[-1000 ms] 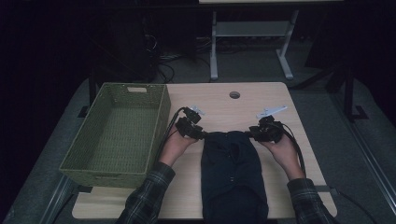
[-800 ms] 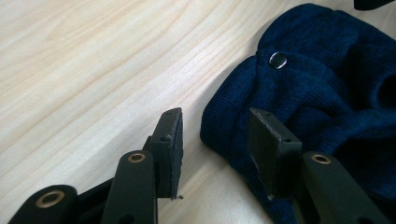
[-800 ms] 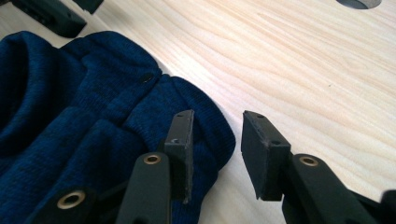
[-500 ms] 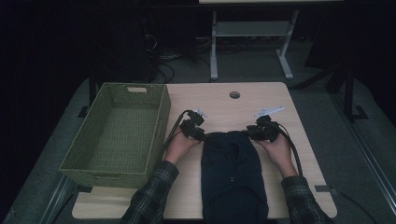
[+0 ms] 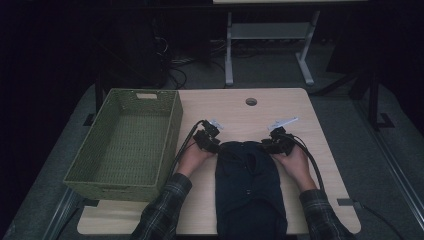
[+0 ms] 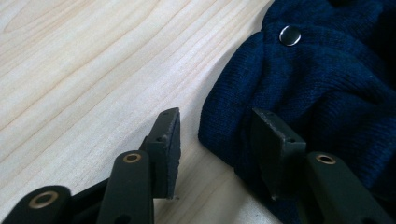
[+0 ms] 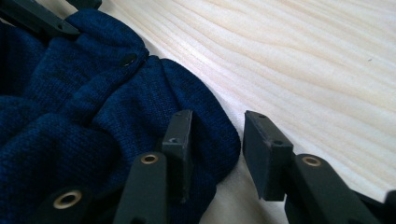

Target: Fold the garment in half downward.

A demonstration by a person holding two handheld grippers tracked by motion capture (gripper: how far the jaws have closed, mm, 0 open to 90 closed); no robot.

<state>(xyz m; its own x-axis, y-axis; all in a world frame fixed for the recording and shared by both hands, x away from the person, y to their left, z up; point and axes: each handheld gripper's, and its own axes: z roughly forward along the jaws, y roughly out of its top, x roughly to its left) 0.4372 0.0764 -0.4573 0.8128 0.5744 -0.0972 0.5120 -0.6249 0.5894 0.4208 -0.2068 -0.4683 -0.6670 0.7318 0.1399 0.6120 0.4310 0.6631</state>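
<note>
Pale wood table (image 5: 320,150) fills my working area, with a green woven basket (image 5: 125,145) on its left part. I see the navy knitted garment (image 5: 250,195) lying flat between my hands, running toward the near edge. My left gripper (image 6: 215,135) has been closing slightly; its jaws stand apart astride the garment's top left corner. My right gripper (image 7: 215,140) straddles the top right corner, jaws parted, not yet pinching. A metal snap (image 6: 290,35) shows on the knit.
</note>
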